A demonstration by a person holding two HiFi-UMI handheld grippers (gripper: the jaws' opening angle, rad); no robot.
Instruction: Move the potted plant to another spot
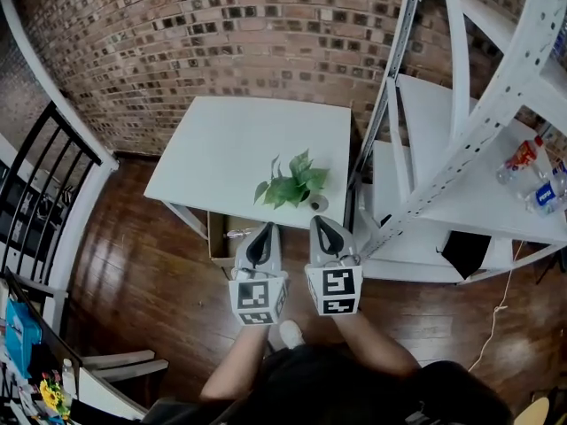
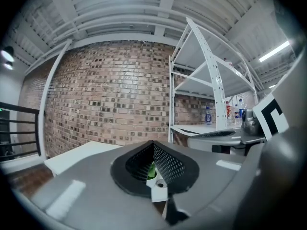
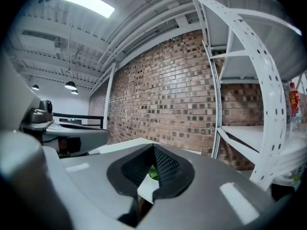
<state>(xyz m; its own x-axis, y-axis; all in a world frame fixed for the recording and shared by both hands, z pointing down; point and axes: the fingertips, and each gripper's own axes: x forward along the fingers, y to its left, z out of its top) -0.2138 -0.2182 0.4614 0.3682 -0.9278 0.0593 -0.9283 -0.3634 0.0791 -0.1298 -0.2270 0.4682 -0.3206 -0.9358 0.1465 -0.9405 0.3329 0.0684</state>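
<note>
The potted plant (image 1: 290, 185), green leaves in a small white pot (image 1: 317, 204), stands on the white table (image 1: 230, 149) near its front right corner. My two grippers hang side by side just in front of that table edge and point level toward the plant. The left gripper (image 1: 265, 229) is shut with nothing in it, below and left of the leaves. The right gripper (image 1: 320, 221) is also shut and empty, its tip just short of the pot. In both gripper views only a sliver of green leaf (image 2: 150, 169) (image 3: 152, 172) shows above the closed jaws.
A white metal shelving rack (image 1: 461, 140) stands right of the table, with bottles (image 1: 523, 162) on a shelf and a black bag (image 1: 465, 251) lower down. A black railing (image 1: 35, 193) runs along the left. A brick wall is behind, and a cardboard box (image 1: 226, 233) sits under the table.
</note>
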